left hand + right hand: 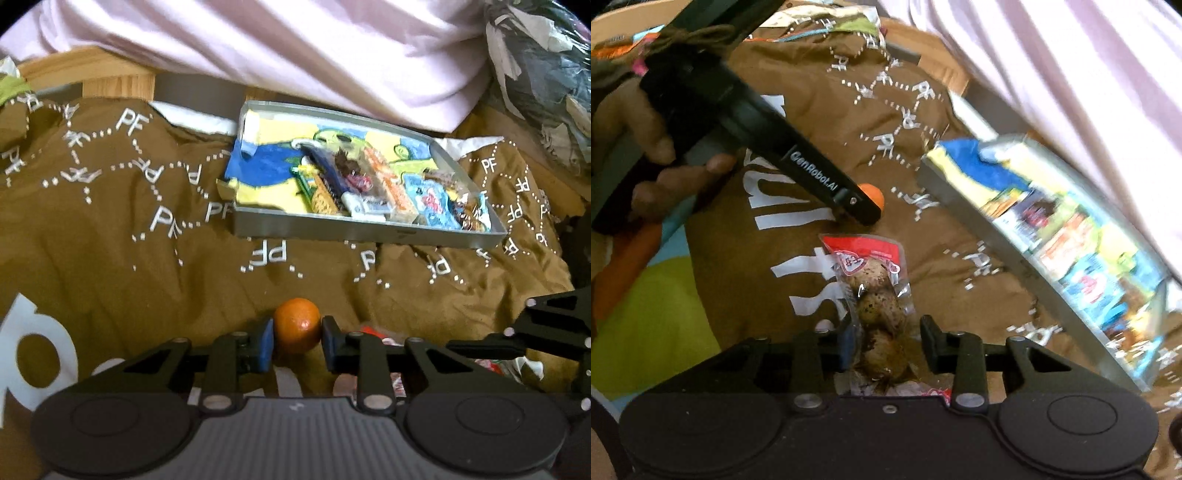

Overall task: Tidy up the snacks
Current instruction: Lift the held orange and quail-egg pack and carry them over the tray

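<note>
Left gripper (297,341): 2 blue-padded fingers closed against the sides of an orange (297,329), low over a brown printed blanket (110,236). Right gripper (886,347): fingers parted, straddling a clear packet of speckled eggs (875,299) lying on the blanket; contact unclear. Beyond, a grey tray (369,229) holds assorted snack packets. A hand (646,147) grips the left tool's handle, angled downward.

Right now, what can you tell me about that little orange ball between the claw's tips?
The orange ball is small, round and smooth with a slight shine, probably a small citrus fruit. It sits low over the brown printed blanket, between the blue pads of the left claw, which press its sides. The grey tray of snacks lies beyond it.
</note>
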Available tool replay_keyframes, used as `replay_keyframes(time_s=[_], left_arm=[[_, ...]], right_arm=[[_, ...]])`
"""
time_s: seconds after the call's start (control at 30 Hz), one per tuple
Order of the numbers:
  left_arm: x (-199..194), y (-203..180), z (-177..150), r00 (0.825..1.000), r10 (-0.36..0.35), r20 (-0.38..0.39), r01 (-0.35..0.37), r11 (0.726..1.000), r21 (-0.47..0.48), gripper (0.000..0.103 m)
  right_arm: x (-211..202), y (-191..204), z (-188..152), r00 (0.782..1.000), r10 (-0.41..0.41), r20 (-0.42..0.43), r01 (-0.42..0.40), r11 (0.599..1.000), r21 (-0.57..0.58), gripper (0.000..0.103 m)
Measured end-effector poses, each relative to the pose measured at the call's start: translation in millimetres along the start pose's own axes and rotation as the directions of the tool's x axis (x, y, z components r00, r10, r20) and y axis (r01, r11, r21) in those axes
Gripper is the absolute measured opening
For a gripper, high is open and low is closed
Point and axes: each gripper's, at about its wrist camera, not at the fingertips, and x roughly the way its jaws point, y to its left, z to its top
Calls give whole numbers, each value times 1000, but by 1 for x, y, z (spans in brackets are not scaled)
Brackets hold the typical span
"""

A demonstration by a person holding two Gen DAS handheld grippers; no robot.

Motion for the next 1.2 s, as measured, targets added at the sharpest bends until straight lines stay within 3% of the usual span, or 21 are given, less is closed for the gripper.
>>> replay_keyframes(time_s=[0.17,0.37,0.53,0.73,0.97,1.2], left_arm=[[-17,-9,10,998,24,66,-25,1000,12,30],[-39,-23,28,989,40,140,-42,999,18,30],[-53,-33,48,983,56,174,-62,998,28,30],[-59,-41,92,963,79,256,-95,994,52,30],[-33,-41,132,946,106,306,-122,992,33,30],[12,-31,152,949,144,282,-154,988,15,30]], right_arm=[[-22,-4,-3,992,-111,66,112,994,-2,37],[-43,-29,3,972,-179,154,172,984,55,37],[-49,-46,27,947,-217,237,197,975,107,37],[-51,-76,65,911,-264,315,218,960,174,38],[-24,-112,96,898,-332,289,290,940,178,38],[19,-152,106,906,-364,215,326,926,192,38]])
